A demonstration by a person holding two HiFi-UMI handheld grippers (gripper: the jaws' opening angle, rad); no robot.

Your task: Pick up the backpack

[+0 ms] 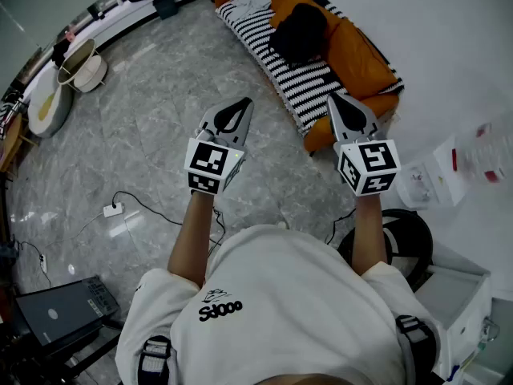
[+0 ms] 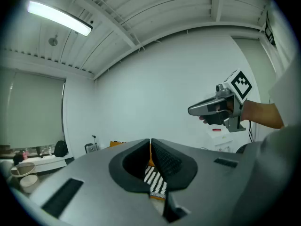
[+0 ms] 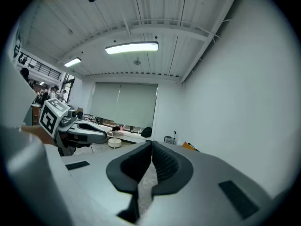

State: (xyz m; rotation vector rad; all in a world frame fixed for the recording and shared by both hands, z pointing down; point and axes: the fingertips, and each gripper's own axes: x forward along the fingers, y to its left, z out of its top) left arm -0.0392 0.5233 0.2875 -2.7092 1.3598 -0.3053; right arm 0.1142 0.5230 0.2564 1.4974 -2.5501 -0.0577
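The backpack (image 1: 300, 30) is a dark, slumped bundle lying on the orange sofa (image 1: 361, 58), on top of the black-and-white striped blanket (image 1: 309, 87) that covers the seat. It sits toward the sofa's far half, well apart from both of your tools, and nothing touches it.

Your right gripper (image 1: 341, 103) is the closer of the two. In the head view its tip overlaps the sofa's near end, by the blanket's lower edge. Its jaws are pressed together with nothing between them; through the slot beneath them its own view shows only grey floor.

Your left gripper (image 1: 239, 107) is held beside it, off the sofa's near end and over the grey marble floor (image 1: 160, 119). Its jaws are likewise closed and empty. Below the joined tips, its own view shows a strip of the blanket and the sofa's orange.

You hold both arms stretched forward, forearms bare below white sleeves and roughly parallel. The grippers sit side by side with a clear gap between them. Both point almost level, dipped only slightly toward the sofa, with the marker cubes nearest your wrists.
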